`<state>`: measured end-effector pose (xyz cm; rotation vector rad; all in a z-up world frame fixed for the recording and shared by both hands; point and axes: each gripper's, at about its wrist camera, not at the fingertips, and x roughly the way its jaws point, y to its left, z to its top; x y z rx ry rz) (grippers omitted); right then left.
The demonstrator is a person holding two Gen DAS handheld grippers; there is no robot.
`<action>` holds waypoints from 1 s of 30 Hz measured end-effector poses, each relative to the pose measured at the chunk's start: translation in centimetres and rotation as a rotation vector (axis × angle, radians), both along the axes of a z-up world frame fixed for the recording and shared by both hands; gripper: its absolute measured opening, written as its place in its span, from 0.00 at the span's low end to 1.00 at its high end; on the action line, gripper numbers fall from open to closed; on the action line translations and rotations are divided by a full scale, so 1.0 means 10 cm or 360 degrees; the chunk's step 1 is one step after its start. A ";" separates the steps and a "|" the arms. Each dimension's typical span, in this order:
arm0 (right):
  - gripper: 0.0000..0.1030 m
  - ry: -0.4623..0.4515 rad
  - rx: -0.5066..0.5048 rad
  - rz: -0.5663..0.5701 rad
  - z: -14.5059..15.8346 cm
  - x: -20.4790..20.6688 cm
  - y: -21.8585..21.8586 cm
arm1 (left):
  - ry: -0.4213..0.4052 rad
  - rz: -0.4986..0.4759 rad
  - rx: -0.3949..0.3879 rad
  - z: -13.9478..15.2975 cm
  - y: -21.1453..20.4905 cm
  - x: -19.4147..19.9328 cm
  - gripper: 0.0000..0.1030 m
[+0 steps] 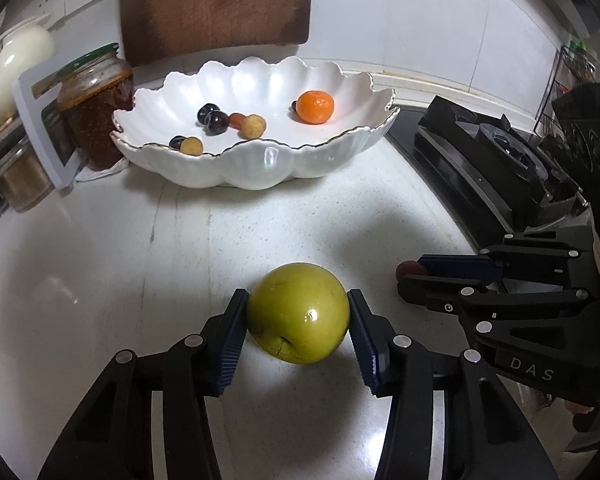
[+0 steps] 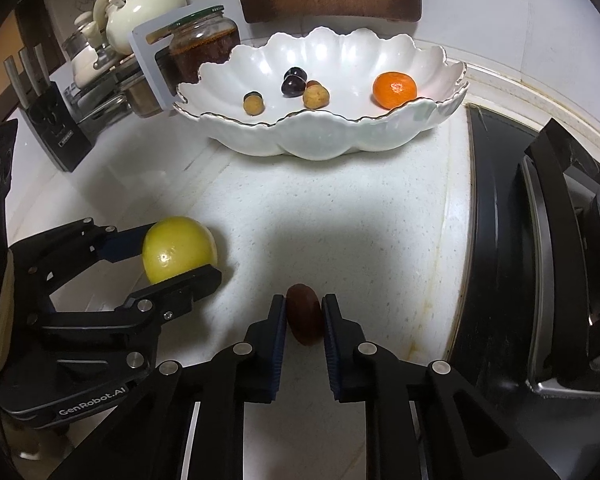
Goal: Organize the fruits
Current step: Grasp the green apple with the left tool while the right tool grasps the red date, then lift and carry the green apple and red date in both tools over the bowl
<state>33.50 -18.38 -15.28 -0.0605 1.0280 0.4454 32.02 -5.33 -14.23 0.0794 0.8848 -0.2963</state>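
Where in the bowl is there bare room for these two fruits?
Bare floor lies between the small fruits and the tangerine in the white bowl. Its left side is crowded. The green apple and brown fruit sit on open counter.

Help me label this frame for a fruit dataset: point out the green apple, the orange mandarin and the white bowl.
green apple [image 1: 298,312]: left wrist view, middle of its shiny skin.
orange mandarin [image 1: 315,106]: left wrist view, centre of its peel.
white bowl [image 2: 324,138]: right wrist view, near outer wall under the scalloped rim.
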 end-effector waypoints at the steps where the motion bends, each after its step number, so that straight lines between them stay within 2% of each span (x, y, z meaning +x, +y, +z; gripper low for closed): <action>1: 0.19 0.0001 0.0007 -0.0002 0.01 -0.01 -0.01 | 0.0000 0.0012 -0.0012 0.02 0.01 -0.02 0.47; 13: 0.19 -0.0060 0.0044 -0.0033 0.23 -0.19 -0.08 | -0.0049 0.0091 -0.0076 0.27 0.08 -0.23 0.47; 23: 0.19 -0.0204 0.0073 -0.0088 0.60 -0.27 -0.14 | -0.0126 0.0129 -0.0155 0.58 0.12 -0.34 0.47; 30: 0.19 -0.0306 0.0100 -0.0116 0.83 -0.27 -0.19 | -0.0223 0.0178 -0.0158 0.82 0.17 -0.36 0.47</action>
